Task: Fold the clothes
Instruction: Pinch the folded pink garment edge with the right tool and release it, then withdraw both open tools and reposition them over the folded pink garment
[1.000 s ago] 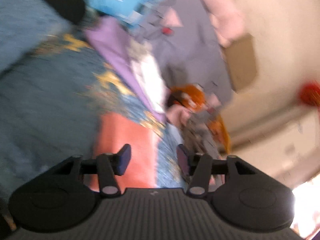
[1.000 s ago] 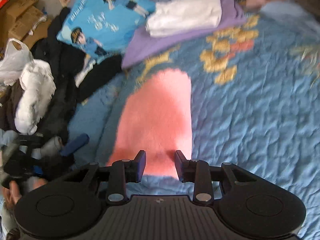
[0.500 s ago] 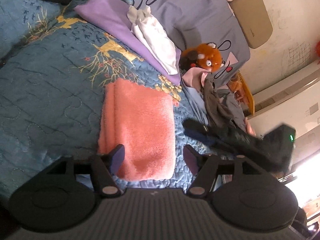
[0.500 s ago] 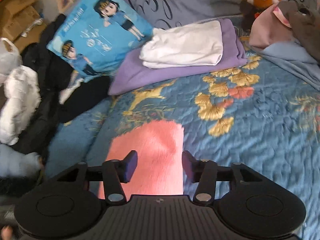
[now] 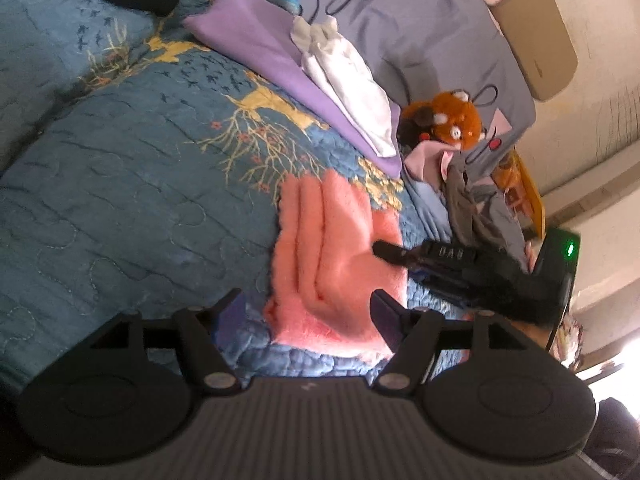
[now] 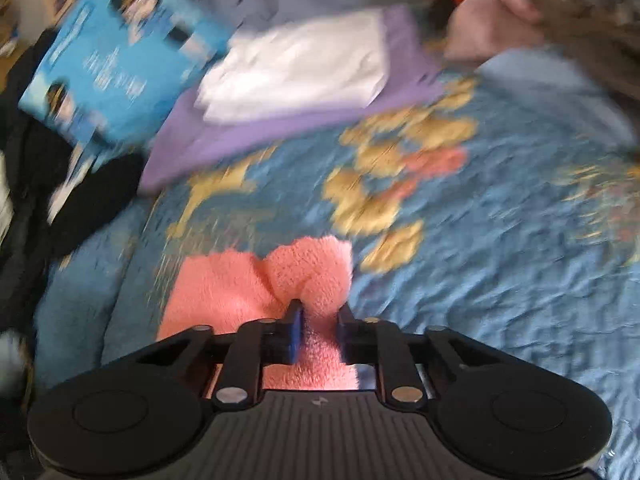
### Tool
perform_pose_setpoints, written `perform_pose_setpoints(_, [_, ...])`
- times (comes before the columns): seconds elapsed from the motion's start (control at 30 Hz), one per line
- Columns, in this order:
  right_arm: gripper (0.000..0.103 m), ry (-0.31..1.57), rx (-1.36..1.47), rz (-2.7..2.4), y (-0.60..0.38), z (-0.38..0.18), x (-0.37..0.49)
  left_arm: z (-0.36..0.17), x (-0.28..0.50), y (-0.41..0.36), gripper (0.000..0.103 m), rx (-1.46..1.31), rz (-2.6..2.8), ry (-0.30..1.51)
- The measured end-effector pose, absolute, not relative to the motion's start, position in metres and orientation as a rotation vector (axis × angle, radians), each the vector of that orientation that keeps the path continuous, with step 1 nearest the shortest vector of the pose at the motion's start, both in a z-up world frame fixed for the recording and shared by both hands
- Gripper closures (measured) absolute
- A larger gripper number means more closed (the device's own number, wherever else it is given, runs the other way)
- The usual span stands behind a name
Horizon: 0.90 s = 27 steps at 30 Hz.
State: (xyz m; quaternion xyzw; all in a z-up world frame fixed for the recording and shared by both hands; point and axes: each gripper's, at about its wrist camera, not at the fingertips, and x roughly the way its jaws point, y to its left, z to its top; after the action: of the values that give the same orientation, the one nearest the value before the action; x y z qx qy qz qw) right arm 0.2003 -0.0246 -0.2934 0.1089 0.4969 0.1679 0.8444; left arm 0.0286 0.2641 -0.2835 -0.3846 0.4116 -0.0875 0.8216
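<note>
A folded pink fluffy cloth (image 5: 332, 248) lies on the blue quilted bedspread (image 5: 132, 200). My left gripper (image 5: 310, 314) hangs open just above the cloth's near edge, one finger on each side of it, holding nothing. From the right, my right gripper (image 5: 444, 258) reaches onto the cloth's right edge. In the blurred right wrist view, the right gripper (image 6: 320, 322) is shut on a raised fold of the pink cloth (image 6: 236, 284), which bunches up between the fingers.
A folded white garment (image 5: 344, 80) rests on a purple one (image 5: 256, 40) further back, beside a blue cartoon pillow (image 6: 116, 56). A red panda plush (image 5: 448, 120) and a heap of grey and pink clothes (image 5: 472, 196) sit at the right. Black clothing (image 6: 28, 184) lies at the left.
The right gripper has dropped onto the pink cloth and shut on its edge, lifting a fold. The left gripper has opened wider and come closer to the cloth.
</note>
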Motion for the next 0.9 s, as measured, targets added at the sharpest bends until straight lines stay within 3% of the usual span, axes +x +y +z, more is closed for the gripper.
perform_pose_setpoints(0.13, [0.073, 1.002, 0.279, 0.376, -0.032, -0.281, 0.194, -0.284, 0.028, 0.268, 0.030, -0.822, -0.158, 0.872])
perform_pose_setpoints(0.33, [0.073, 0.862, 0.286, 0.467, -0.037, -0.242, 0.165, -0.286, 0.024, 0.282, 0.027, -0.888, -0.098, 0.825])
perform_pose_setpoints(0.6, [0.072, 1.084, -0.020, 0.692, 0.020, -0.286, 0.135, -0.279, 0.024, 0.275, 0.025, -0.849, -0.145, 0.797])
perform_pose_setpoints(0.77, [0.073, 0.978, -0.045, 0.675, 0.024, -0.269, 0.126, -0.282, 0.024, 0.276, 0.025, -0.852, -0.128, 0.809])
perform_pose_setpoints(0.9, [0.065, 0.862, -0.073, 0.630, 0.023, -0.251, 0.131, -0.283, 0.025, 0.278, 0.023, -0.861, -0.122, 0.805])
